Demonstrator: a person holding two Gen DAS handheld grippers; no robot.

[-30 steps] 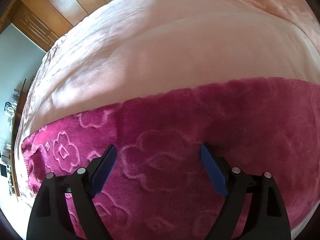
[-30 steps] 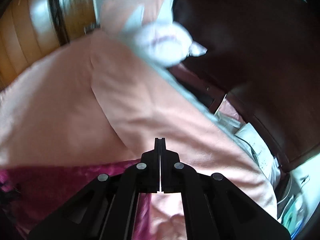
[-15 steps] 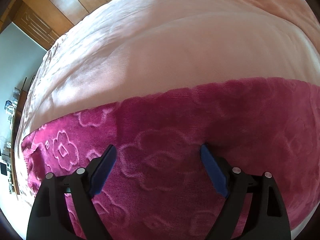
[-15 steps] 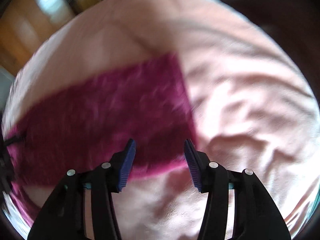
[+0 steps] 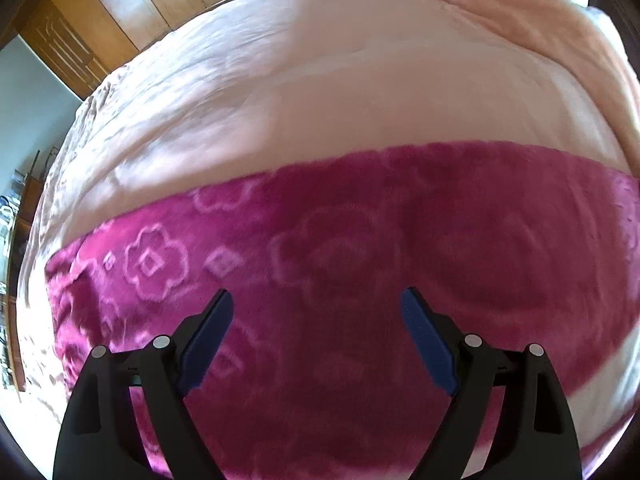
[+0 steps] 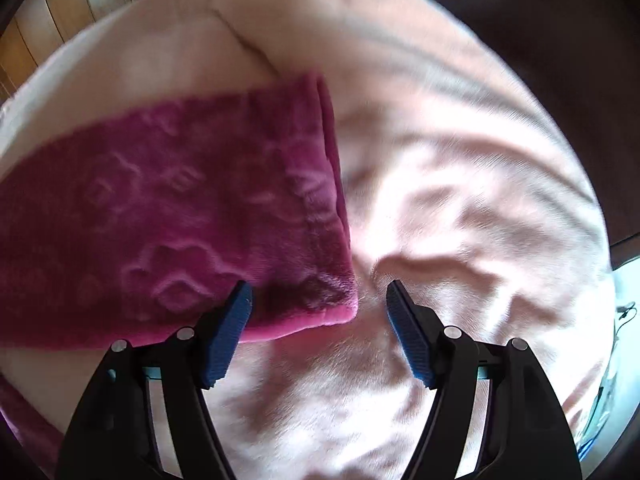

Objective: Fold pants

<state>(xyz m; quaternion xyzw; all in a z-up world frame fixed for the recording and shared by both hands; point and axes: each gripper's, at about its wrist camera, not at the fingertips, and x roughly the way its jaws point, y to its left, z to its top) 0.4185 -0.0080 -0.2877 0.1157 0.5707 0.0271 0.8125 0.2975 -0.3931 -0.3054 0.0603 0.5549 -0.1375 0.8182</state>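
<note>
**Magenta pants laid flat across the pink bed, both grippers spread wide above them**

The pants (image 5: 360,280) are a plush magenta pair with a raised flower pattern, lying flat on a pale pink bedspread (image 5: 320,100). In the left wrist view they form a long band running from side to side across the picture, their far edge a clean line against the bedspread. The left gripper (image 5: 316,312) hangs over the middle of this band with its two blue-padded fingers (image 5: 208,336) set wide apart and nothing between them.

In the right wrist view the same band enters from the left edge and ends in a straight hem (image 6: 328,200) near the middle of the picture, so the long axis runs left to right and the hem end points right. The near corner of that end (image 6: 344,312) lies between the fingers of the right gripper (image 6: 318,296), closer to the left finger (image 6: 228,332). This gripper is also wide apart and holds nothing. The rumpled bedspread (image 6: 460,220) fills the view to the right of the hem.

Wooden cabinet doors (image 5: 100,20) stand beyond the far side of the bed.
</note>
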